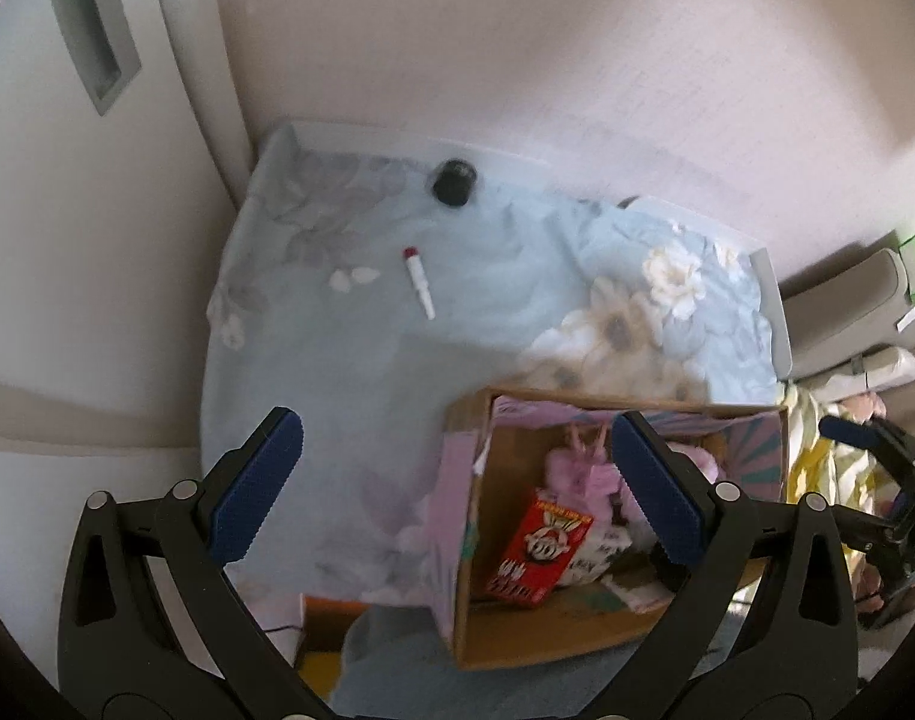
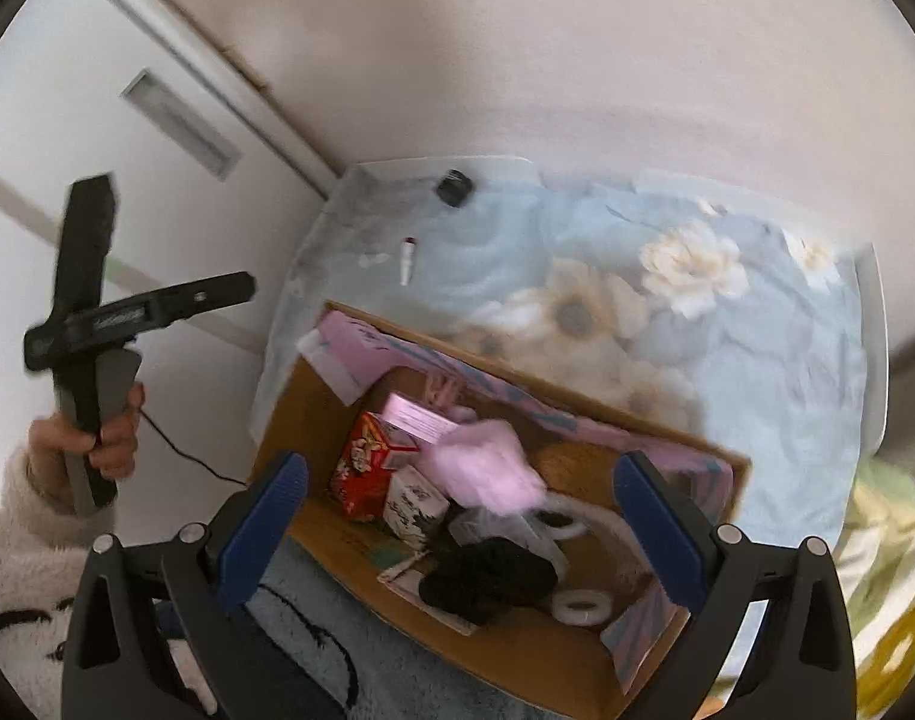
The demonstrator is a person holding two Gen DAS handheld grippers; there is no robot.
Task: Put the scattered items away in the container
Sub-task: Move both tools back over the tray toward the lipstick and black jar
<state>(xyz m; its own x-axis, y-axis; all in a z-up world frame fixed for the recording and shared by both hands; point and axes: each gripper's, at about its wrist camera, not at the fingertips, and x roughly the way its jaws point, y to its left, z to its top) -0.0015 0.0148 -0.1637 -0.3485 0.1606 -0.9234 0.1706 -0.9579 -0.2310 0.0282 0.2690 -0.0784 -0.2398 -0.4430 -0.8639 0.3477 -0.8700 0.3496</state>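
Observation:
An open cardboard box (image 1: 583, 399) (image 2: 295, 414) sits on a pale blue floral bed cover (image 1: 337, 396). Inside lie a red packet (image 1: 541, 546) (image 2: 364, 465), a small white carton (image 2: 415, 501), a blurred pink fluffy item (image 2: 487, 471), a black bundle (image 2: 487, 582) and a tape roll (image 2: 577, 606). My right gripper (image 2: 460, 516) hangs open over the box with nothing between its pads. My left gripper (image 1: 457, 480) is open too, above the box's left wall, holding nothing. A white tube with a red cap (image 1: 418, 282) (image 2: 407, 261) and a black round object (image 1: 454, 181) (image 2: 454, 187) lie loose on the cover.
A wall runs behind the bed and a white door with a recessed handle (image 1: 91, 42) stands at its left. Small white scraps (image 1: 352, 279) lie near the tube. A hand (image 2: 112, 438) in a fluffy sleeve holds the left tool. A yellow-green patterned cloth (image 2: 877, 570) lies at the right.

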